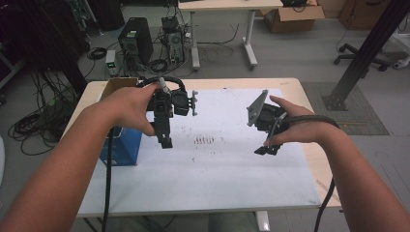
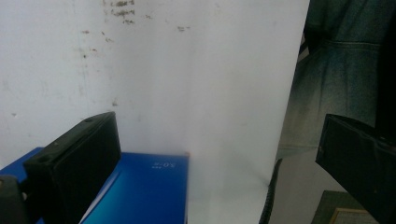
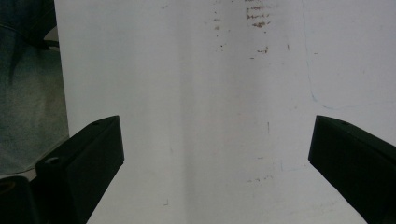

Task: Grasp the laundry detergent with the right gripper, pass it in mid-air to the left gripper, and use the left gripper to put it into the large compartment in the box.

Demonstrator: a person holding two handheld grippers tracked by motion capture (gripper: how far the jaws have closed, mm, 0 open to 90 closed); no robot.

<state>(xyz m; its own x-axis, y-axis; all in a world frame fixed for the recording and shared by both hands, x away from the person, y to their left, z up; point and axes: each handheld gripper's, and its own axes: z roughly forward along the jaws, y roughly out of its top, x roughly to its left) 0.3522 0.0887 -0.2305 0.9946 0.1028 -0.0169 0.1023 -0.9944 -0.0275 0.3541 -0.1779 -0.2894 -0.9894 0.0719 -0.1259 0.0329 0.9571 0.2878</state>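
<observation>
Grippers hang over a white sheet point(image 1: 217, 164) that covers a pale wooden table point(image 1: 309, 150), one in each of the person's hands. The left gripper point(image 1: 166, 140) hovers at about 10 o'clock from the table's middle, just beside a blue box point(image 1: 121, 147) that stands at the sheet's 9 o'clock edge; its jaws point down and toward the person, spread wide with nothing between them. The right gripper point(image 1: 267, 150) hovers at about 3 o'clock, well apart from the left one, jaws likewise tipped down and wide apart, holding nothing. The box's long axis runs roughly from 6 to 12 o'clock, along the sheet's edge, and a brown cardboard flap point(image 1: 116, 86) shows behind it. In the left gripper view the blue box point(image 2: 140, 191) lies below the left gripper point(image 2: 215, 158), and small pale writing on its face appears upside down and too blurred to read. That view and the right gripper view take in blue denim past the sheet's edge. The right gripper point(image 3: 215, 158) looks down on bare sheet with brown specks. The high view adds a cluster of brown marks point(image 1: 204, 140) between the two grippers.
</observation>
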